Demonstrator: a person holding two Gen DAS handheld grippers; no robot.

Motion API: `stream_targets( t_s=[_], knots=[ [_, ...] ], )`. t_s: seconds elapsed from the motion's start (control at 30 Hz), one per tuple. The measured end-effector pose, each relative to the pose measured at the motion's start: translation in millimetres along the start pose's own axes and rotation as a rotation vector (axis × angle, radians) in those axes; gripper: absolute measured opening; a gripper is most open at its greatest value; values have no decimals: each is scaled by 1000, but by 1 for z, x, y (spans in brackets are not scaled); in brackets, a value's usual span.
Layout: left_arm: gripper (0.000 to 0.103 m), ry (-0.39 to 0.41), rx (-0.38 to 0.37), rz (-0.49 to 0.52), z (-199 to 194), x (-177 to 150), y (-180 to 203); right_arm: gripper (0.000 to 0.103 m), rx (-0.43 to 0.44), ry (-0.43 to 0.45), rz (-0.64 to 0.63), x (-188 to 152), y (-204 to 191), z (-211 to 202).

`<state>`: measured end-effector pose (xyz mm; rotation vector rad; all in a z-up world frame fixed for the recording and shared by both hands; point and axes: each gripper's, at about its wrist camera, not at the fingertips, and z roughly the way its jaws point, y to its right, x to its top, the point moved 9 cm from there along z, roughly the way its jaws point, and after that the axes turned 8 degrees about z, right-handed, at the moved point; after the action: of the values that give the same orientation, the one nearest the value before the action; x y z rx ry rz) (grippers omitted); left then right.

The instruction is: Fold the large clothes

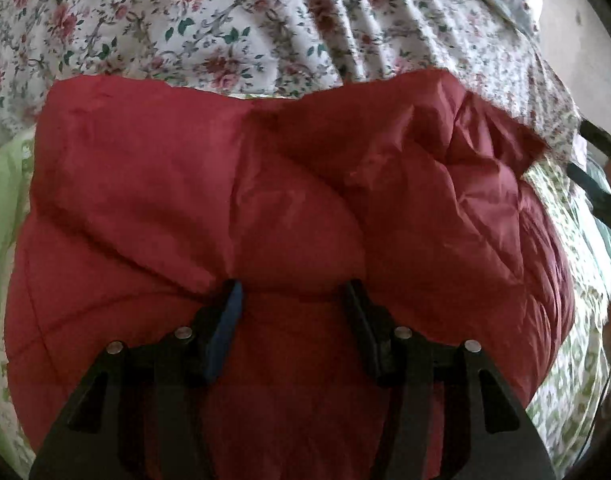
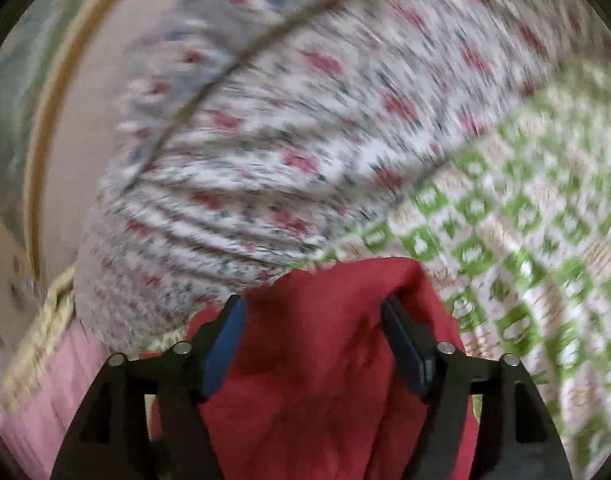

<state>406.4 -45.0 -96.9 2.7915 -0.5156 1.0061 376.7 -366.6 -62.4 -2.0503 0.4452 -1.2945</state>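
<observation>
The left gripper (image 1: 291, 292) has its jaws spread just above the red quilted jacket (image 1: 265, 184), pinching nothing. The right gripper (image 2: 313, 312) has its jaws spread with a fold of jacket between them; whether the pads press it I cannot tell. The jacket lies on the green-patterned sheet (image 2: 525, 220), with the floral bedding (image 1: 185, 32) beyond it.

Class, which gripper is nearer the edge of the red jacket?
Right. A bunched edge of the red jacket lies between the right gripper's fingers. The left gripper is over the jacket's broad middle, away from its edges.
</observation>
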Motion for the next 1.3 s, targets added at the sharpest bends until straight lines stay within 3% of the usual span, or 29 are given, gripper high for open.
stream_targets(
  t_s=[0.2, 0.3, 0.43, 0.5, 0.6, 0.77, 0.9, 1.13, 1.3],
  knots=[
    [52, -28, 9, -13, 0, 0, -1, 77, -122, -236, -338, -77, -26, 58],
    [51, -13, 3, -28, -14, 2, -12, 76, -206, -275, -400, -84, -13, 90],
    [51, 39, 75, -98, -31, 3, -55, 76, -273, -280, -308, -66, 18, 110],
    [51, 17, 128, -145, -23, -1, -80, 76, -255, -294, -226, -62, 33, 111],
    [52, -19, 83, -213, 1, -7, -104, 77, -230, -295, -169, -60, 41, 114],
    [53, -44, 106, -208, 24, -6, -108, 77, -238, -276, -173, -60, 41, 114],
    [53, -44, 96, -212, 20, -7, -106, 77, -240, -268, -173, -60, 39, 114],
    [53, 9, 68, -235, -29, -23, -100, 77, -233, -261, -168, -59, 35, 114],
    [55, 53, 27, -256, -60, -33, -97, 77, -224, -244, -178, -58, 29, 92]
  ],
)
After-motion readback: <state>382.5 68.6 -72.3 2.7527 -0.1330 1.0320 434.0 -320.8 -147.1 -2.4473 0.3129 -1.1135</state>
